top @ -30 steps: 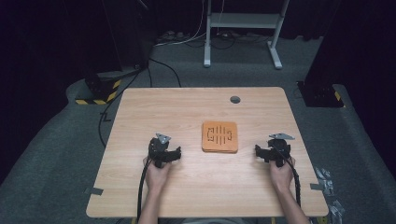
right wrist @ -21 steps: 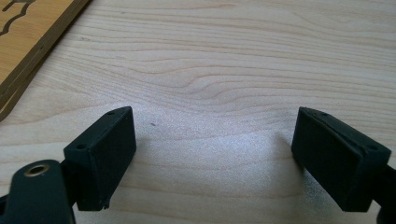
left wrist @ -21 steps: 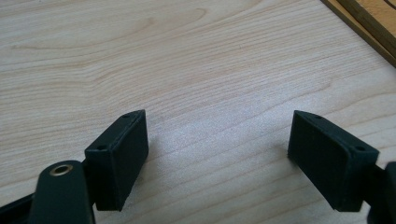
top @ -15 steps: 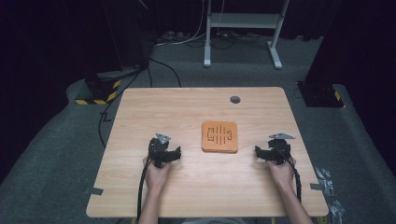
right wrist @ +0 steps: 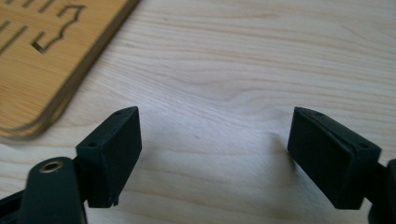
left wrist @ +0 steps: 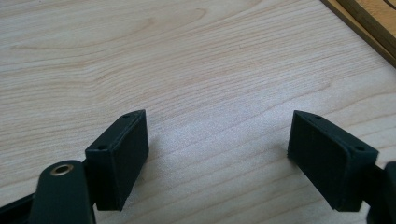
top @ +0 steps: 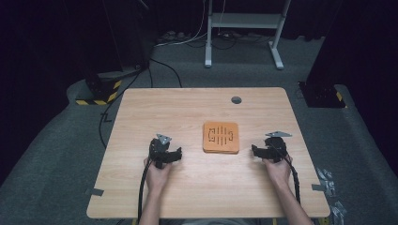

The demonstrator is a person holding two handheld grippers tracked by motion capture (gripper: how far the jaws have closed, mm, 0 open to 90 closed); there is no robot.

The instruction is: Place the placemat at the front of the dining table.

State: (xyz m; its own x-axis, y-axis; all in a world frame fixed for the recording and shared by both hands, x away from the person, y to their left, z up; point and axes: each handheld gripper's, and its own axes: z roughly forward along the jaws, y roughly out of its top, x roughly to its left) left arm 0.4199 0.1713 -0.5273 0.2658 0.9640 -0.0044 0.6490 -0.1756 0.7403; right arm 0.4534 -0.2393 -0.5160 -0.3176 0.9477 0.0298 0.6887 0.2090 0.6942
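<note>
Almost nothing has changed from a second ago. The orange board (top: 221, 137) lies in the same spot in the middle of the frame, flat on the counter (top: 197, 108), and both tongs sit where they were. So the work on the board has not started yet; it looks like a pause before the first reach.

The left tongs (top: 175, 155) rest on the counter at the lower left of the board, a little apart from it. The right tongs (top: 255, 151) rest at the lower right, near the board's edge. Each hand holds its tool low, pointing in toward the board. In both gripper views the black jaws stand wide apart with bare wood between them, holding nothing. A corner of the board shows at the upper left of the right gripper view.
</note>
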